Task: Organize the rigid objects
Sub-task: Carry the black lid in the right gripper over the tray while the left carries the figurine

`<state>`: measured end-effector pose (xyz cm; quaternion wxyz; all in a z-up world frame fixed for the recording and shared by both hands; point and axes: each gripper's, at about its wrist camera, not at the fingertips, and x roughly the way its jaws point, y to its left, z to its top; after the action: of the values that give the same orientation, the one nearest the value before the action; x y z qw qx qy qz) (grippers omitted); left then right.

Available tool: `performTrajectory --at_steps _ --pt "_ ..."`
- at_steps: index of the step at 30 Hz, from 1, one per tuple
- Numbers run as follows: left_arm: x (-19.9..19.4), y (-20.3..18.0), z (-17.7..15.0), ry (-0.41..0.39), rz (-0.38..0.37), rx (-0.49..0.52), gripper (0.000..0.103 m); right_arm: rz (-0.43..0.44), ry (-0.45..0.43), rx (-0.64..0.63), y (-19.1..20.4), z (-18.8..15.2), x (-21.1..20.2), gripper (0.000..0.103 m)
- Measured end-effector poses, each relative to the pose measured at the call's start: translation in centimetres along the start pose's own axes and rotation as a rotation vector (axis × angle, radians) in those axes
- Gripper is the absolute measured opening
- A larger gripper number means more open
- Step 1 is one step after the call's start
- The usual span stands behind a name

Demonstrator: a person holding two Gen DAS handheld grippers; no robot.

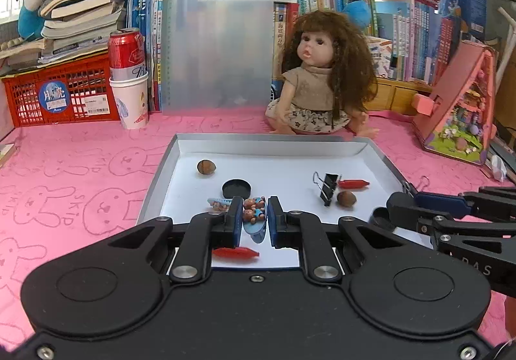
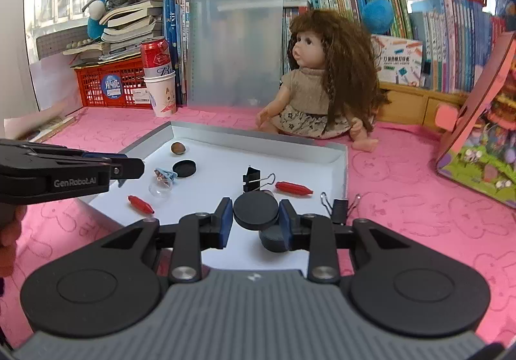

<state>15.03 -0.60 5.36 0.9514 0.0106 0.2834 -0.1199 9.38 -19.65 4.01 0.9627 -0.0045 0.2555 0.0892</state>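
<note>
left gripper (image 1: 253,219) pinching blue bear clip (image 1: 254,215), right gripper (image 2: 256,215) pinching black disc (image 2: 255,211), doll (image 1: 319,76) behind tray (image 1: 154,185)

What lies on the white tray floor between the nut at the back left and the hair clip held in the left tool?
A black round cap lies between the nut and the bear hair clip, shown in the left wrist view.

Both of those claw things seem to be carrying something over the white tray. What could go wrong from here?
1. The left gripper pinches a small blue bear hair clip by its narrow sides; it might twist loose and drop.
2. The right gripper holds a black disc only by its rim, so it could slip onto the second disc below.
3. The grippers are close together and might bump.
</note>
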Motion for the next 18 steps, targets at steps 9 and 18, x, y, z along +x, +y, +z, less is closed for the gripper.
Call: performTrajectory --at_steps 9,18 --pt "4.1 1.0 0.6 0.052 0.026 -0.011 0.015 0.036 0.045 0.043 -0.1 1.0 3.3 0.036" --pt "7.2 1.2 1.1 0.08 0.04 0.004 0.015 0.056 0.11 0.05 0.0 1.6 7.1 0.036"
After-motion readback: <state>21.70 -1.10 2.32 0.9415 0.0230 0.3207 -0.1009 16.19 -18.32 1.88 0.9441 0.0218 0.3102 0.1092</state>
